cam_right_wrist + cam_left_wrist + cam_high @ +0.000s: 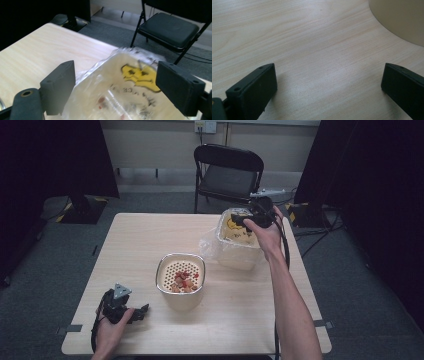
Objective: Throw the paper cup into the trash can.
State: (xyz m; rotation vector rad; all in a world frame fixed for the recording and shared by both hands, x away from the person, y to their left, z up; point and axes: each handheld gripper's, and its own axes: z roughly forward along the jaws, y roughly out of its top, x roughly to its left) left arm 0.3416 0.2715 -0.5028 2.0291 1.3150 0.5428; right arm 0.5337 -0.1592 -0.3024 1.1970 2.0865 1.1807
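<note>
strainer bowl (180, 279) mid-table (150, 235); bagged container (239, 240) behind-right of it; chair (227, 172) beyond.

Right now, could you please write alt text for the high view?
A right claw hovers open over a clear bag at the table's far right. A colander of food bits sits mid-table; the left claw rests open near-left.

Table (150, 235) left half bare wood, free passage. Centre blocked by perforated bowl (180, 279); back right by bag-lined tub (239, 242) (bag (125, 92) blurred). Chair (229, 172) beyond far edge.
</note>
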